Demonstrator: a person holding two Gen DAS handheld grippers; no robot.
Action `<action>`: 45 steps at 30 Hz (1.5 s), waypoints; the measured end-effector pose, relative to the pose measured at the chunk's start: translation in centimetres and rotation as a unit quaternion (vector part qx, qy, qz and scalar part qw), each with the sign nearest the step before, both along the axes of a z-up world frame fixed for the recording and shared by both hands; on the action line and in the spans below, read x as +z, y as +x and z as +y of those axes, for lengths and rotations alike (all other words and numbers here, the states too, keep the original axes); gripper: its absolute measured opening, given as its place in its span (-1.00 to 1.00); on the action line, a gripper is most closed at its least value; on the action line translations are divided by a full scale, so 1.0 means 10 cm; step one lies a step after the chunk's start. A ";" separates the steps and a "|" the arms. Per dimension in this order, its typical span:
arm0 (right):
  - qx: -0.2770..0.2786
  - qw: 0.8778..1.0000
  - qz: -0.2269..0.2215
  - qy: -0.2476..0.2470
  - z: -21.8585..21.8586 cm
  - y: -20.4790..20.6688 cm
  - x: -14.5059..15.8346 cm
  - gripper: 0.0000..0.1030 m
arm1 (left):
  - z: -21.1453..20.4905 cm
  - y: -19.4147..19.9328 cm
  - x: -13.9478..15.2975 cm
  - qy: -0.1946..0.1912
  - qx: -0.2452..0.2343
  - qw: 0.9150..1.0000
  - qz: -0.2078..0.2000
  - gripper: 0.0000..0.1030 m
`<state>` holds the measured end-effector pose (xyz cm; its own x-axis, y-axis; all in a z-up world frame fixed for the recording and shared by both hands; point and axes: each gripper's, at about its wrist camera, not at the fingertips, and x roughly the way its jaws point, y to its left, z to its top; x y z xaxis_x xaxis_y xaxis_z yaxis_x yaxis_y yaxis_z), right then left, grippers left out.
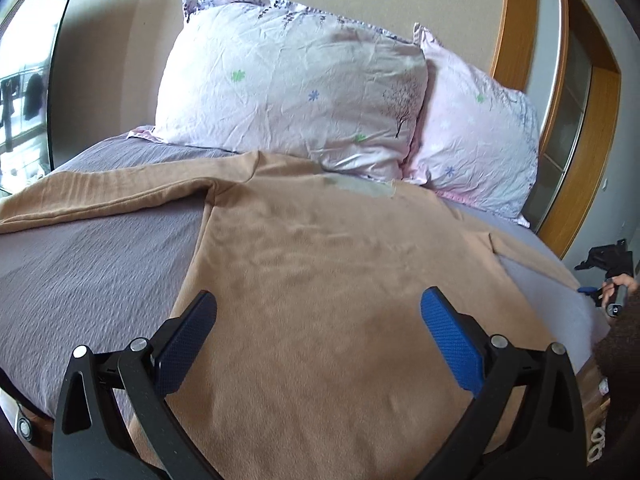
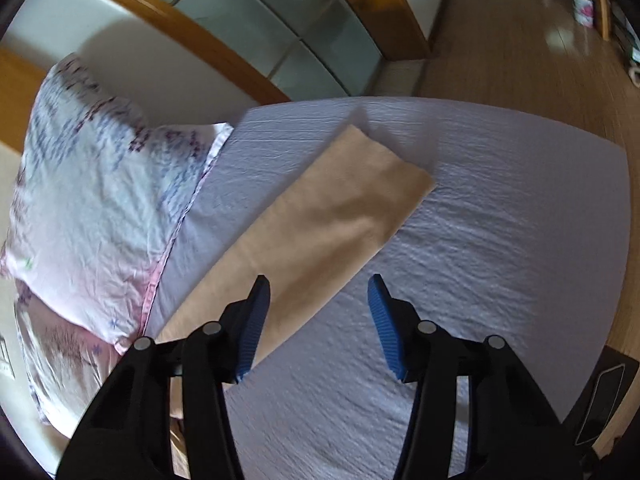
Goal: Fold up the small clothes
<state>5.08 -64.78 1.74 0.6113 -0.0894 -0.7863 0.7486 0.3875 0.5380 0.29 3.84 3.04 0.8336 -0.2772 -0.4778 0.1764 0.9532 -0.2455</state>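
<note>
A tan long-sleeved top (image 1: 320,272) lies flat on the grey bedsheet (image 1: 80,264), its neck toward the pillows and one sleeve (image 1: 104,196) stretched out to the left. My left gripper (image 1: 318,312) is open and empty, hovering above the lower body of the top. In the right wrist view the other sleeve (image 2: 336,208) lies straight across the sheet (image 2: 500,240). My right gripper (image 2: 318,300) is open and empty, above the sleeve and the sheet. The right gripper also shows at the right edge of the left wrist view (image 1: 596,292).
Two floral pillows (image 1: 288,84) (image 1: 476,140) lean at the head of the bed against the beige wall. A wooden-framed glass door (image 2: 280,36) and wooden floor (image 2: 520,40) lie beyond the bed's edge. A window (image 1: 24,92) is at the left.
</note>
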 end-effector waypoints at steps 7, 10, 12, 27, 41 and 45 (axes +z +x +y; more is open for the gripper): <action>-0.055 0.998 -0.019 0.013 -0.18 0.09 -0.22 -0.47 | 0.27 0.16 0.04 -0.058 -0.001 0.998 -0.017 0.97; -0.056 0.998 -0.006 0.011 -0.23 0.18 -0.24 -0.91 | 0.48 0.23 0.04 -0.094 -0.003 0.995 -0.022 0.97; -0.020 0.998 -0.021 -0.047 -0.02 0.34 0.04 -0.92 | 0.67 0.29 0.01 -0.139 -0.008 0.990 -0.017 0.97; 0.634 0.752 -0.142 -0.113 5.12 1.85 0.61 -0.88 | 2.06 0.28 -0.05 -0.254 0.168 0.952 0.023 0.97; 0.612 0.778 -0.127 -0.067 4.88 1.66 0.46 0.27 | 3.29 0.29 -0.32 -0.351 0.313 0.877 0.098 0.71; 0.612 0.778 -0.139 -0.043 4.86 1.63 0.45 0.32 | 3.38 0.35 -0.34 -0.361 0.326 0.866 0.118 0.71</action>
<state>21.40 -16.21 6.27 0.4256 0.6473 -0.6324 -0.3488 0.7622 0.5453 3.81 37.60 -0.31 0.8278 -0.0821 -0.5550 -0.4782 0.4140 -0.7745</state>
